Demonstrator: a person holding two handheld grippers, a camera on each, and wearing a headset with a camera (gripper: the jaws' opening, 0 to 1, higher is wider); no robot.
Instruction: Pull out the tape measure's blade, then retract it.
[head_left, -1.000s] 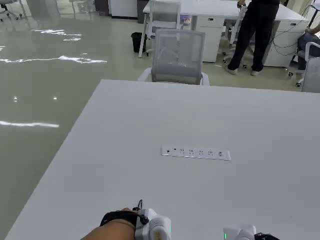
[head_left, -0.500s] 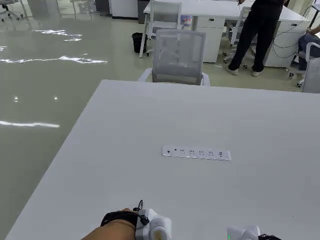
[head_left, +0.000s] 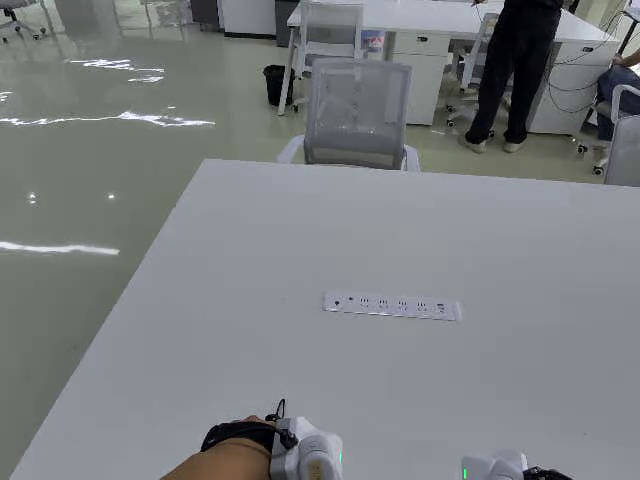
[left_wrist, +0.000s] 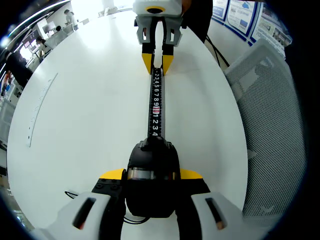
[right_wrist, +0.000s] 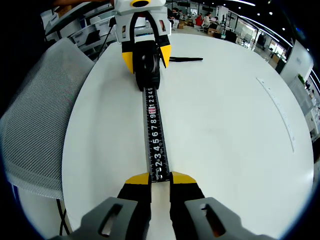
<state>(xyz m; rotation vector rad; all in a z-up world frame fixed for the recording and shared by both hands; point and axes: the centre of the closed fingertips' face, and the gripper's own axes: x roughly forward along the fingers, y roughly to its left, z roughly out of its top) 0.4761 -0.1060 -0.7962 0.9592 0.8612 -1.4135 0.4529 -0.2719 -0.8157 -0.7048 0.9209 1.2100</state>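
White surface (head_left: 250, 300) takes the lower head view, with shiny floor at 9 o'clock. Mesh chair (head_left: 357, 112) sits at the far edge at 12, a dark bin (head_left: 272, 84) just beyond it. A person (head_left: 515, 70) stands by another desk at 1. Power strip (head_left: 392, 307) lies flat mid-surface. Left gripper (head_left: 305, 455) is at 6 on a strapped forearm, right gripper (head_left: 495, 468) at 5. The frame edge cuts off both sets of fingers, so I can't tell their state from this view.

Left gripper view: left gripper (left_wrist: 152, 176) at 6, fingers (left_wrist: 112, 174) clamped on the black tape measure (left_wrist: 152, 160), one yellow pad each side of the case. Can't tell if the case touches the surface. Blade (left_wrist: 155, 102) is out, running straight toward 12 close along the surface, numbers up. Right gripper (left_wrist: 157, 65) is at 12, fingers narrow, pinching the blade tip. Power strip (left_wrist: 42, 107) at 9, well apart from the tape. Mesh chair (left_wrist: 280, 125) at 3, past the surface edge.

Right gripper view: right gripper (right_wrist: 159, 177) at 6, fingers (right_wrist: 137, 179) nearly together on the blade (right_wrist: 155, 130) end. Blade runs up to the tape measure (right_wrist: 146, 62) at 12, gripped by the left gripper (right_wrist: 146, 56). Thin black strip (right_wrist: 185, 59) lies on the surface just beside the case, at 1. Power strip (right_wrist: 277, 112) at 3, mesh chair (right_wrist: 40, 115) at 9.
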